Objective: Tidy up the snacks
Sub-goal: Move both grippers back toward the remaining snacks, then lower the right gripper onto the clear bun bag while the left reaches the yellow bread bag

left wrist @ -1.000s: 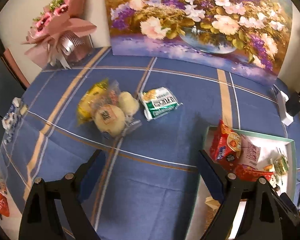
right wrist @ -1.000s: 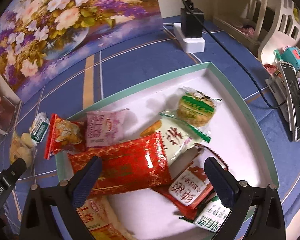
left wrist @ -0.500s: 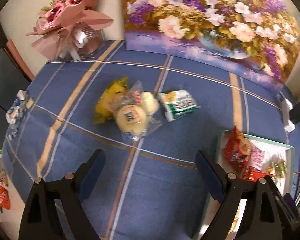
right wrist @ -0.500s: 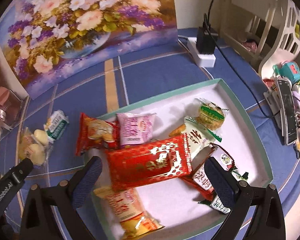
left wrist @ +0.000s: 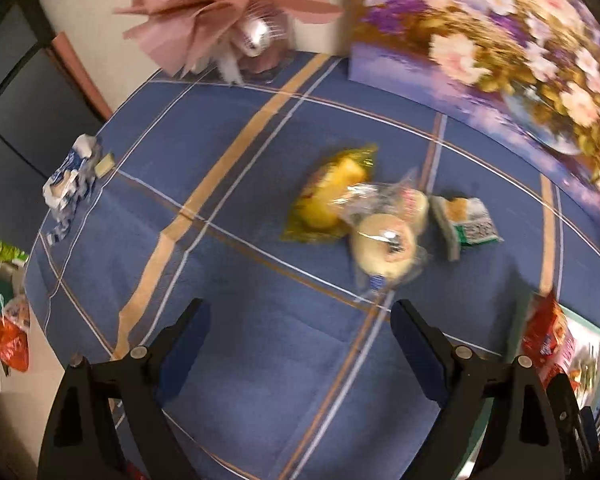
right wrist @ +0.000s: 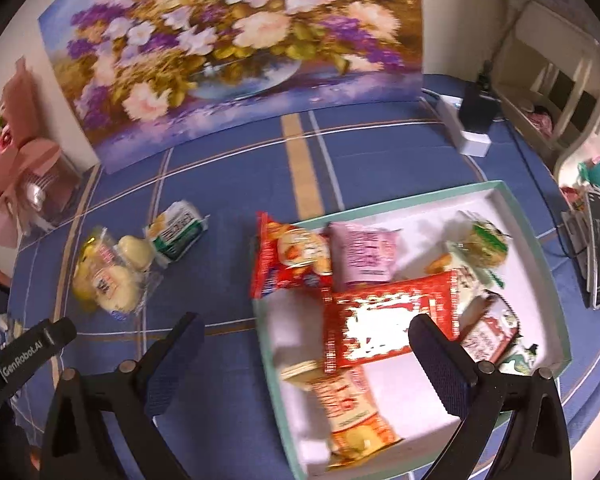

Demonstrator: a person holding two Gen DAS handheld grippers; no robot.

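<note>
A white tray with a teal rim [right wrist: 538,240] sits on the blue cloth and holds several snack packs, among them a big red pack [right wrist: 388,322] and a pink pack [right wrist: 364,258]. Loose on the cloth lie a yellow pack [left wrist: 332,196], clear-wrapped round cakes [left wrist: 384,244] and a green-and-white pack [left wrist: 466,224]; they also show in the right wrist view [right wrist: 108,276]. My left gripper [left wrist: 296,334] is open and empty, short of the loose snacks. My right gripper [right wrist: 304,350] is open and empty above the tray's left edge.
A flower painting [right wrist: 236,40] leans at the back. A pink bouquet [left wrist: 228,12] stands back left. A power strip with a plug [right wrist: 474,120] lies back right. A crumpled wrapper [left wrist: 70,178] lies at the table's left edge. Clutter [right wrist: 598,248] sits right of the tray.
Both views pulled back and swung left. The loose snacks now sit nearer the centre of the left view; the tray slid to the right in both views. Nothing was grasped.
</note>
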